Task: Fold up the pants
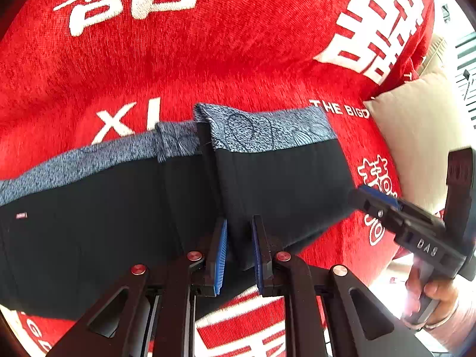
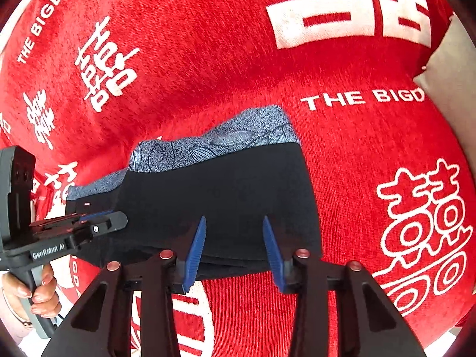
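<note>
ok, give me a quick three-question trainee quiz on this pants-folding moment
1. True or false: the left gripper pinches a raised fold of the pants.
2. The right gripper is: A) open at the pants' near edge; B) shut on the waistband; C) out of view.
3. Fill in: the pants lie on a ___ cloth with white lettering.
Key: 1 true; 2 A; 3 red.
</note>
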